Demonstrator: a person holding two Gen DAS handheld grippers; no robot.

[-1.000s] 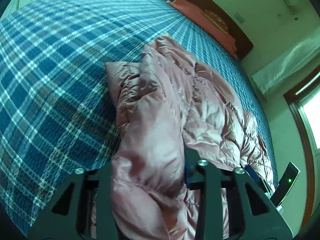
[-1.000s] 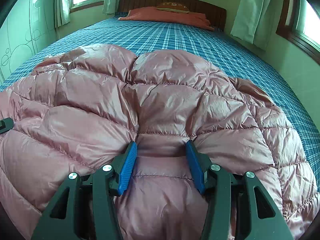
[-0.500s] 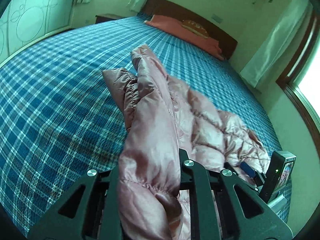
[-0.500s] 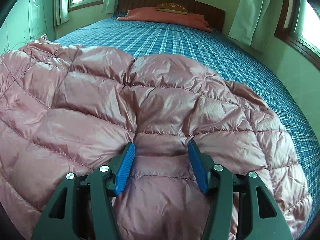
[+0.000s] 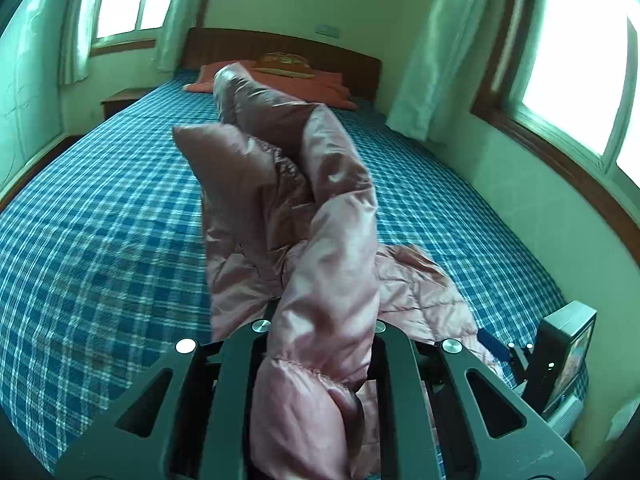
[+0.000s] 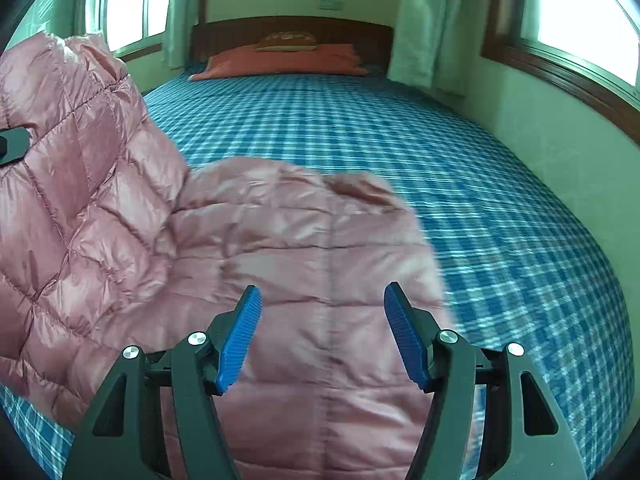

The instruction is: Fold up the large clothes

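Observation:
A pink quilted puffer jacket [image 6: 304, 248] lies on the blue plaid bed [image 6: 460, 168]. In the left wrist view my left gripper [image 5: 320, 344] is shut on a thick fold of the jacket [image 5: 328, 264], which rises in front of the lens as a lifted bundle. In the right wrist view that raised part of the jacket stands tall at the left, with a black tip of the left gripper [image 6: 12, 146] against it. My right gripper [image 6: 322, 336] hangs above the flat part of the jacket, its jaws opening, blue pads [image 6: 240, 340] apart with nothing pressed between them.
An orange pillow [image 6: 280, 62] lies against the dark wooden headboard [image 6: 292, 30] at the far end. Curtained windows line both side walls. A wooden nightstand [image 5: 120, 100] stands left of the bed. The right gripper's body [image 5: 560, 364] shows low right in the left wrist view.
My left gripper has lifted its fold of the jacket up and rolled upright. My right gripper has spread its jaws wider and risen off the jacket, which has pulled away to the left.

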